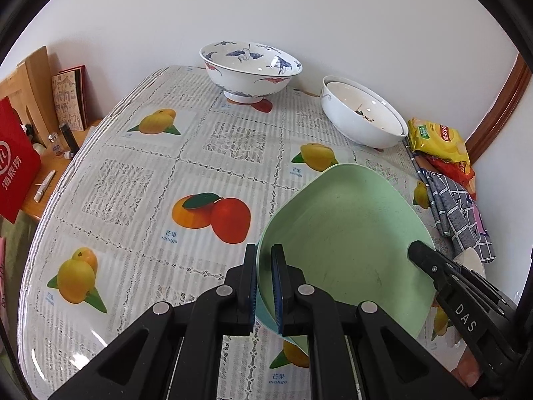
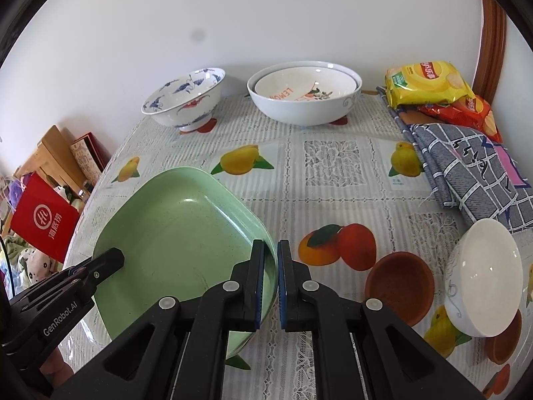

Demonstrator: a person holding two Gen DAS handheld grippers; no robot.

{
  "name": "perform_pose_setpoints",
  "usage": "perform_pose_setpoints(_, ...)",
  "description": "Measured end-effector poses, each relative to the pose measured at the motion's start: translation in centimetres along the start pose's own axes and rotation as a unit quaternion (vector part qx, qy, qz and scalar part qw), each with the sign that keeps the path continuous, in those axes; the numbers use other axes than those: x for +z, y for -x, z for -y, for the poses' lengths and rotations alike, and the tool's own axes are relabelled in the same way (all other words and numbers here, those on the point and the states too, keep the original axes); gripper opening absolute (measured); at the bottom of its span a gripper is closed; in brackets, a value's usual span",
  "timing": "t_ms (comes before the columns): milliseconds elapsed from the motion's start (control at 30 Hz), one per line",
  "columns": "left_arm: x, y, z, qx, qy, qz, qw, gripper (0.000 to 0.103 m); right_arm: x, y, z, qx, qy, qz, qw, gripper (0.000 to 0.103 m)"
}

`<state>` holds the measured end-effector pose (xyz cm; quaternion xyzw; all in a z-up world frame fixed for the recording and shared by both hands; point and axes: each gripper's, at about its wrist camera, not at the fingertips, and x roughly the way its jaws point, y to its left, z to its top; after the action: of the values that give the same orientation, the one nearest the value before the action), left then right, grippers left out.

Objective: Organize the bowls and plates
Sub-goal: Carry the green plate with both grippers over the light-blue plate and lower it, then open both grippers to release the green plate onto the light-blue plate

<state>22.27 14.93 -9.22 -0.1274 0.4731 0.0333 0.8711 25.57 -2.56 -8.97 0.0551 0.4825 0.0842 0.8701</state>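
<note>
Green plate [image 1: 346,233] sits lower right in the left wrist view, tilted above the table [image 1: 133,180]; left gripper [image 1: 265,286] and right gripper [image 2: 270,283] each pinch its rim.

A plain white wall [image 2: 266,16] backs the table [image 1: 140,173], with brown wooden trim [image 2: 493,33] at right.

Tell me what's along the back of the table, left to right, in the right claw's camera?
Blue-and-white crane bowl → big white bowl with a smaller bowl nested inside → yellow snack bag → red snack bag.
</note>
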Motion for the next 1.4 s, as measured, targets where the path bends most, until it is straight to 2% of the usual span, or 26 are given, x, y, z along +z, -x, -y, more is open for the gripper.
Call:
perform_pose_setpoints(667, -0.5, -2.9, 0.3, 0.007, -0.022, -0.027, 0.9994, 0.009, -0.8, -3.7, 0.3, -0.024, 0.021, -0.033, 0.999, 0.010)
perform_pose_setpoints(1167, -0.6, -2.8, 0.0, -0.016, -0.039, -0.034, 0.9985, 0.013, -0.5, -4.3, -1.0, -0.056, 0.054, -0.027, 0.997, 0.015)
perform_pose_setpoints(1300, -0.6, -2.2, 0.2, -0.028, -0.048, -0.030, 0.9980, 0.025, -0.3, -4.1, -1.2, -0.060, 0.058, -0.023, 0.996, 0.016)
perform_pose_setpoints(1367, -0.6, -1.7, 0.3, -0.012, -0.054, -0.020, 0.9983, 0.035, -0.2, -3.8, -1.3, -0.060, 0.059, -0.020, 0.996, 0.028)
perform_pose_setpoints(1400, -0.6, -1.3, 0.4, -0.009, -0.057, -0.014, 0.9982, 0.038, -0.2, -3.6, -1.3, -0.062, 0.059, -0.017, 0.996, 0.030)
